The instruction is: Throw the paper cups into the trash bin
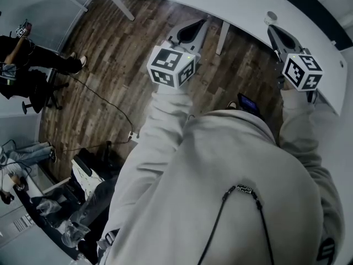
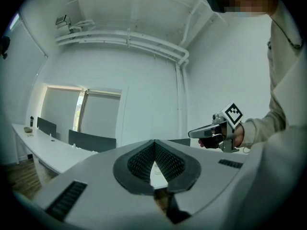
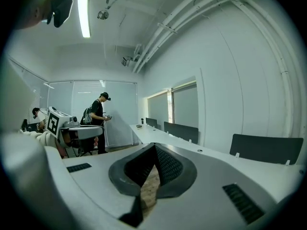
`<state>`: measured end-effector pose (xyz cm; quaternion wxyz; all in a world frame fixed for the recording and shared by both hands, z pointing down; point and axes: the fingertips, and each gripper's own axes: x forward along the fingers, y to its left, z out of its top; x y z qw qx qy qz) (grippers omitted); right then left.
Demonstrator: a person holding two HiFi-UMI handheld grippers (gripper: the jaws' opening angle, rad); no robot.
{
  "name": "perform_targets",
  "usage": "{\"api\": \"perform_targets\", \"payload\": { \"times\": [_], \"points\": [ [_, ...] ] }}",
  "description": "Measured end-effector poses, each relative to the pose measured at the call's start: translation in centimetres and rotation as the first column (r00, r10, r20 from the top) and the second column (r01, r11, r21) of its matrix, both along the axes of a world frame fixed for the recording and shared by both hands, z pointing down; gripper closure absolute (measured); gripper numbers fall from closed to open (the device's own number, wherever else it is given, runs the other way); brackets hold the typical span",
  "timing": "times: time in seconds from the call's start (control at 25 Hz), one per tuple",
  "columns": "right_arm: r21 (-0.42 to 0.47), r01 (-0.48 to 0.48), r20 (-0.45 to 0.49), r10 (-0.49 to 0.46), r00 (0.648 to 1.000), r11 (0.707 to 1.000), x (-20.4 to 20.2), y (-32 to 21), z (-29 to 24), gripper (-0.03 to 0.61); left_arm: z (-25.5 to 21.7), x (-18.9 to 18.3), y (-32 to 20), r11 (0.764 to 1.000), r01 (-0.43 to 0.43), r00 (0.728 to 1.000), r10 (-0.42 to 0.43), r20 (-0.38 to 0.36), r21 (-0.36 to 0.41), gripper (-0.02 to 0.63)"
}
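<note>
Paper cups — none in view — I judge light and crushable: pinch the rim gently. My left gripper (image 2: pixel 154 145) and right gripper (image 3: pixel 154 147) sit closed, empty.

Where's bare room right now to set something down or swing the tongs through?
The white desk ahead is mostly bare, except a small round object by the right tongs. The wood floor between desk and cable is open. Lower left is crowded: chairs, bags, people.

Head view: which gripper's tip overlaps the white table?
The right gripper: its tip crosses the white table's edge. The left gripper's tip shows against the wood floor instead.
</note>
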<state>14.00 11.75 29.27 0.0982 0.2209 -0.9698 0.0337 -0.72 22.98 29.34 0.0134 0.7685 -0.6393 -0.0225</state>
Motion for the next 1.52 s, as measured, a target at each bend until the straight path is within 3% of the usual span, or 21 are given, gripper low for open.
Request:
{"api": "perform_targets", "payload": {
  "times": [0.36, 0.68, 0.84, 0.92, 1.08, 1.24, 1.52],
  "points": [
    [-0.03, -0.014, -0.022, 0.013, 1.0, 0.999, 1.3, -3.4, 1.4, 0.56, 0.8, 2.1, -4.0, 0.998, -0.055, 0.998, 0.055, 0.002, -0.026, 0.62],
    [-0.057, -0.046, -0.017, 0.045, 0.999, 0.997, 5.3, -9.8, 2.4, 0.56, 1.2, 5.8, -10.8, 0.995, -0.087, 0.996, 0.088, 0.014, -0.039, 0.62],
    [-0.072, -0.049, -0.023, 0.047, 0.999, 0.996, 7.6, -13.6, 2.6, 0.56, 1.7, 8.8, -15.1, 0.989, -0.126, 0.989, 0.131, 0.072, -0.076, 0.62],
    [-0.067, -0.041, -0.03, 0.04, 0.999, 0.997, 8.4, -15.4, 2.6, 0.56, 2.2, 10.0, -17.6, 0.989, -0.115, 0.985, 0.126, 0.114, -0.096, 0.62],
    [-0.067, -0.045, -0.03, 0.043, 0.999, 0.997, 10.5, -19.6, 3.2, 0.56, 2.7, 10.8, -22.5, 0.992, -0.059, 0.993, 0.07, 0.092, -0.109, 0.62],
    [-0.086, -0.036, -0.021, 0.034, 0.999, 0.996, 12.0, -22.1, 3.5, 0.56, 2.4, 13.3, -25.3, 0.986, -0.088, 0.977, 0.113, 0.179, -0.138, 0.62],
    [-0.116, -0.032, 0.001, 0.032, 0.999, 0.993, 12.9, -24.3, 4.6, 0.56, 2.9, 13.9, -28.4, 0.983, -0.08, 0.979, 0.109, 0.172, -0.167, 0.62]
  ]
}}
